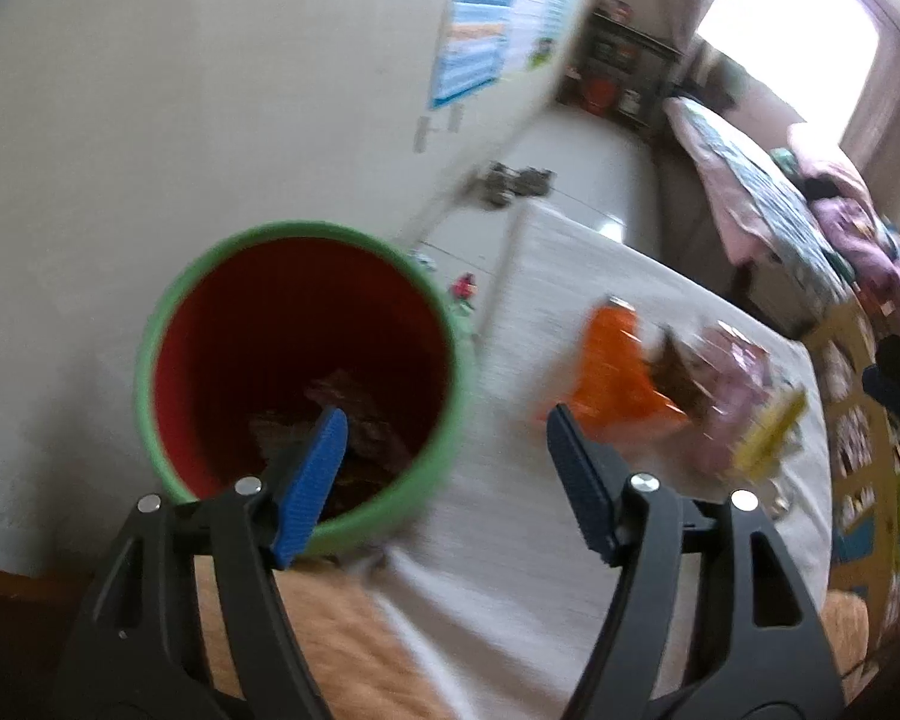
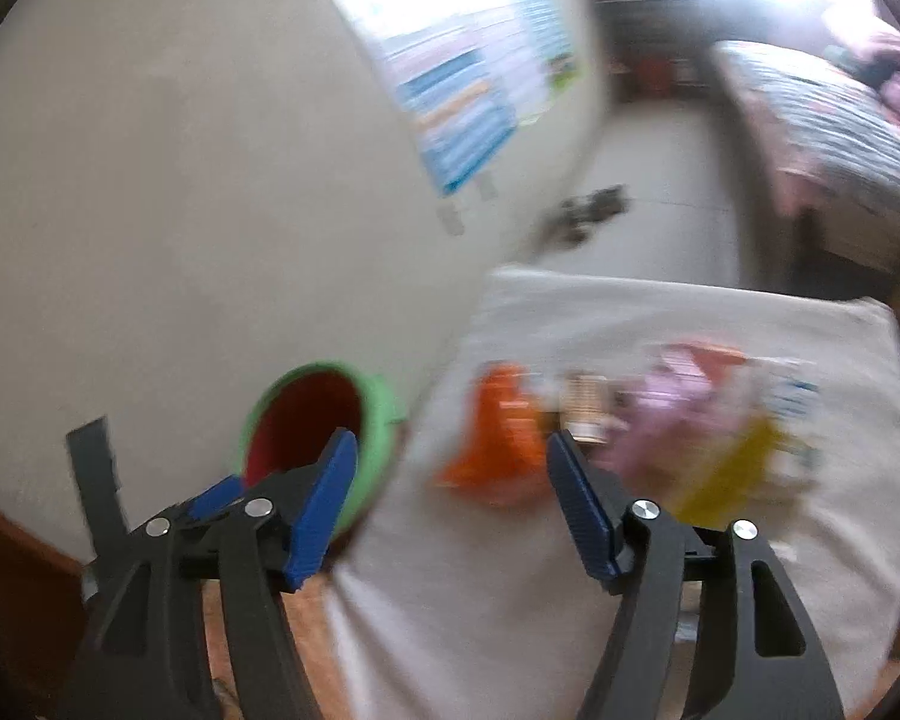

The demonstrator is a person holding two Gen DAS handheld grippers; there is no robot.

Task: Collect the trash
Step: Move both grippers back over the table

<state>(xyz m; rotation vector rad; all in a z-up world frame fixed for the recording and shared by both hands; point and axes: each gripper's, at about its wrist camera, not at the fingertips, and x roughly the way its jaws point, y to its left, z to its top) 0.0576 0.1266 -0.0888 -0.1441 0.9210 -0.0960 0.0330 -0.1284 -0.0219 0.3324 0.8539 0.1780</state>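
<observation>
A green-rimmed bin with a red inside (image 1: 300, 372) stands against the wall, with dark wrappers lying at its bottom. My left gripper (image 1: 447, 420) hangs open just right of the bin's mouth, nothing between its blue pads. On the white cloth (image 1: 570, 312) lie an orange wrapper (image 1: 615, 372), a brown one, a pink one (image 1: 732, 396) and a yellow one (image 1: 768, 438). In the blurred right wrist view my right gripper (image 2: 450, 444) stands open and empty, between the bin (image 2: 318, 438) and the orange wrapper (image 2: 501, 444). Pink wrapper (image 2: 672, 414) and yellow wrapper (image 2: 732, 468) lie further right.
A pale wall (image 1: 210, 120) with a poster (image 1: 492, 24) runs behind the bin. A bed with a patterned blanket (image 1: 768, 192) stands at the right. Dark shelves (image 1: 624, 60) are at the far end. Tiled floor (image 1: 582, 168) lies beyond the cloth. Orange-brown fabric (image 1: 342, 636) shows under the grippers.
</observation>
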